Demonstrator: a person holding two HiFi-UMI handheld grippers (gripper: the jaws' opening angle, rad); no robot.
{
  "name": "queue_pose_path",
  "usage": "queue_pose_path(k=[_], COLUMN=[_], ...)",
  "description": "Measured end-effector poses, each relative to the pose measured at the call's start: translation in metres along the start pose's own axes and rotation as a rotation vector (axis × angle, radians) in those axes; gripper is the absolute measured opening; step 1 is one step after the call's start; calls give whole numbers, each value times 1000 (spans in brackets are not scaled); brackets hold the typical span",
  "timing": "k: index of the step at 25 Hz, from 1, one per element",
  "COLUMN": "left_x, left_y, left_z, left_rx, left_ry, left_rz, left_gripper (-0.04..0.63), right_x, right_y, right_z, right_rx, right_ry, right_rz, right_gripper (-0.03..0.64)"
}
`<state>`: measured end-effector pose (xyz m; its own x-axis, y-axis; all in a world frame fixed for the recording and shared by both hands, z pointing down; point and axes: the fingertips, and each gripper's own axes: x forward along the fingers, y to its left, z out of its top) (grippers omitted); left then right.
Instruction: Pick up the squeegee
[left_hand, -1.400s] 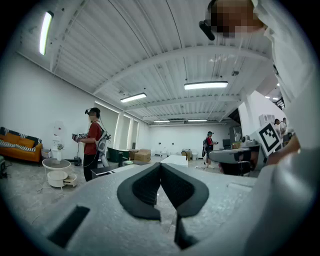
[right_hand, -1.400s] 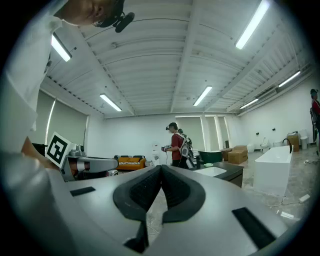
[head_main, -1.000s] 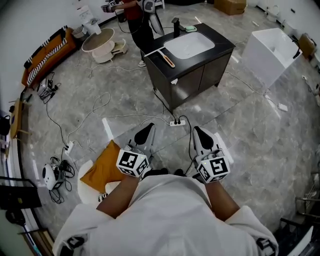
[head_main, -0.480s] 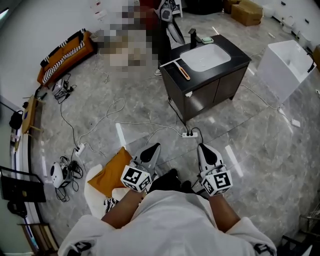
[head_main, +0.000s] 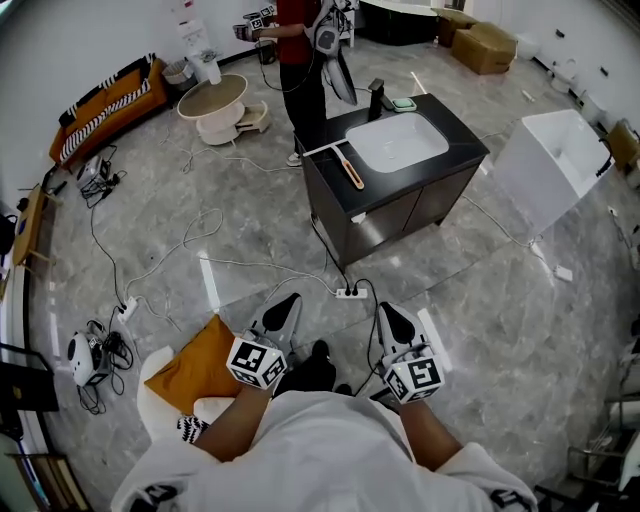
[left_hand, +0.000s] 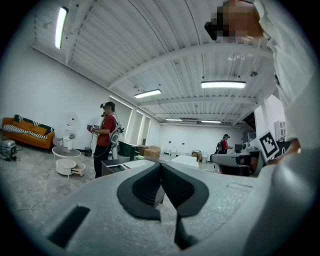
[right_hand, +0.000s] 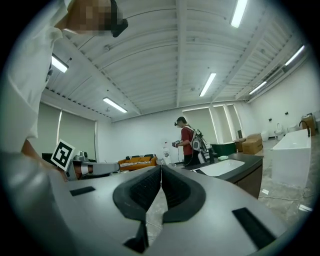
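Note:
The squeegee (head_main: 353, 174), with an orange handle and a white blade, lies on the black vanity top (head_main: 330, 190) just left of the white sink (head_main: 397, 141). My left gripper (head_main: 285, 303) and right gripper (head_main: 385, 310) hover side by side over the floor, well short of the vanity and pointing toward it. In the left gripper view the left gripper (left_hand: 161, 165) has its jaws shut together with nothing between them. The right gripper (right_hand: 161, 167) looks the same in its own view, with the vanity top (right_hand: 225, 167) ahead at its right.
A person in a red shirt (head_main: 305, 60) stands behind the vanity. A power strip (head_main: 348, 293) and cables lie on the floor ahead of the grippers. An orange cushion (head_main: 195, 362) is at my left, a white tub (head_main: 548, 165) at the right, and a round white table (head_main: 212, 100) far left.
Both grippers have come forward with me toward the vanity, still shut and empty. The vanity now sits lower and nearer in the head view.

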<state>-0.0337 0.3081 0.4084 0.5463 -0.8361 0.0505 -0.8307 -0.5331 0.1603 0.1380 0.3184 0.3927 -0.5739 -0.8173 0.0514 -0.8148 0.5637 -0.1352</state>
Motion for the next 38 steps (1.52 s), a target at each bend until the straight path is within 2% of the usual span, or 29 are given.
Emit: queue_pose_path(k=[4, 8, 11, 14, 18, 22, 25, 29, 38], left_x=[32, 62, 77, 85, 94, 103, 112, 133, 206], left_y=[29, 50, 68, 90, 120, 138, 149, 163, 188], left_z=[19, 39, 51, 49, 44, 46, 53, 51, 60], left_rx=[-11, -5, 12, -2, -48, -67, -67, -73, -49], left_ry=[-32, -60, -75, -81, -84, -109, -134, -121, -93], left_rz=[-12, -59, -94, -109, -92, -73, -64, -50, -19], left_gripper=[15, 15, 15, 15, 15, 15, 15, 15, 15], right_x=[41, 78, 99, 111, 122, 131, 147, 173, 233], right_y=[-10, -18, -27, -34, -45, -60, -60, -70, -134], right_z=[18, 32, 48, 66, 74, 70, 71, 68, 77], right_rx=[-16, -31, -54, -102, -141, -134, -147, -142, -124], right_ry=[-13, -15, -53, -119, -126, -99, -102, -112, -135], right_rz=[6, -4, -49, -100, -138, -169, -152, -124, -92], right_gripper=[15, 15, 15, 15, 15, 15, 15, 15, 15])
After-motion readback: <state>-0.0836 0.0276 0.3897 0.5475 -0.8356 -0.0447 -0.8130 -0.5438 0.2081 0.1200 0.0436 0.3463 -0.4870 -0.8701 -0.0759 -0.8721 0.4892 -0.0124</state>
